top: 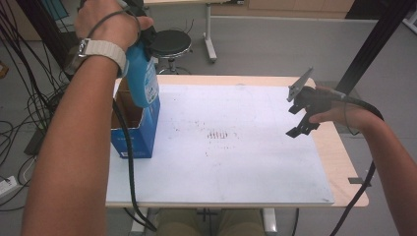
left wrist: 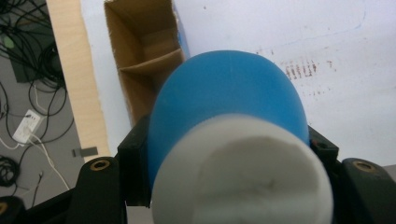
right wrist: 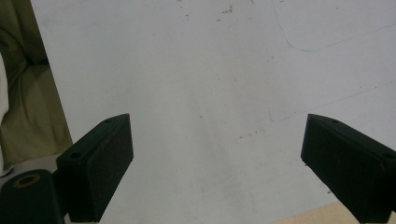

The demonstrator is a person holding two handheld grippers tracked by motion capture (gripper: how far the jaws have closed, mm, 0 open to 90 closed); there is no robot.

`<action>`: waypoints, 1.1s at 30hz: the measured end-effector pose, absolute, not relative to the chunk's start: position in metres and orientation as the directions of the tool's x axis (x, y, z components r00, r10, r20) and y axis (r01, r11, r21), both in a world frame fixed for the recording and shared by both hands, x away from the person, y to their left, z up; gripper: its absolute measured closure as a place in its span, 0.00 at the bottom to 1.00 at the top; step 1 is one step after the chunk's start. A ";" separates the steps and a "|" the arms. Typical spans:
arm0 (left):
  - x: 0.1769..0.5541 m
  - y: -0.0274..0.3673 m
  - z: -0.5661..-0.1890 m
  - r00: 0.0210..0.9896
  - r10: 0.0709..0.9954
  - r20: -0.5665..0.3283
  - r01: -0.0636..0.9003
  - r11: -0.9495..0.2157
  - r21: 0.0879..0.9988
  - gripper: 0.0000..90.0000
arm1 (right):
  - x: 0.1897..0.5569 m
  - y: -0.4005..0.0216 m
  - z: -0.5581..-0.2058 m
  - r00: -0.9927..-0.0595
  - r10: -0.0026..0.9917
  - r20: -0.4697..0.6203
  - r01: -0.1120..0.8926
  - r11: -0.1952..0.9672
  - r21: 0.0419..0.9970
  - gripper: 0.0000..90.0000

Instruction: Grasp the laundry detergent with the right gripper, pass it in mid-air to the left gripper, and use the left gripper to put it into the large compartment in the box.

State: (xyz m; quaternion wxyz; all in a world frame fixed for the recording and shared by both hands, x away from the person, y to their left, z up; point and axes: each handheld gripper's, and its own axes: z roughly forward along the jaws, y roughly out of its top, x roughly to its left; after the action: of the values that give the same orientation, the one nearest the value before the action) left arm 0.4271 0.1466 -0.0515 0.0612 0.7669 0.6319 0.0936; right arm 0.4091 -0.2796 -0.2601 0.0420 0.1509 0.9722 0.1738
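Observation:
My left gripper [top: 141, 42] is shut on a blue bottle [top: 143, 81] with a white cap and holds it bottom down over an open blue cardboard box [top: 135, 132] at the table's left. In the left gripper view the bottle [left wrist: 224, 93] sits between the two black jaws of that gripper [left wrist: 229, 149], white cap nearest the camera, with the box's brown, divided inside [left wrist: 140, 51] beyond it. My right gripper [top: 301, 120] hovers over the table's right side. Its jaws stand wide apart in the right gripper view [right wrist: 215, 158], with nothing between them.
A white mat [top: 236, 162] with faint brown marks covers most of the wooden table [top: 339, 147]. A black stool [top: 169, 43] stands on the floor behind the table. Cables [top: 19, 108] lie on the floor at the left.

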 end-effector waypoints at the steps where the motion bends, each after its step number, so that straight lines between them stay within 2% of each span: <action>1: 0.427 0.148 -0.050 0.180 0.981 0.068 0.958 -0.191 0.212 0.41 | 0.409 -0.280 -0.260 -0.950 0.310 -0.030 0.280 0.893 0.351 0.10; 15: 0.433 0.168 -0.047 0.100 0.993 0.065 0.971 -0.111 0.211 0.41 | 0.415 -0.280 -0.262 -0.950 0.312 -0.022 0.286 0.894 0.344 0.10; 33: 0.441 0.190 -0.057 0.053 0.997 0.064 0.978 -0.065 0.200 0.41 | 0.417 -0.281 -0.264 -0.946 0.322 -0.013 0.299 0.892 0.338 0.10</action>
State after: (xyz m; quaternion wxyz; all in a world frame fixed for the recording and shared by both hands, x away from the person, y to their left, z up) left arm 0.4413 0.1897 -0.0570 0.0511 0.7237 0.6820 0.0922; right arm 0.4172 -0.2809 -0.2641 0.0346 0.1599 0.9721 0.1682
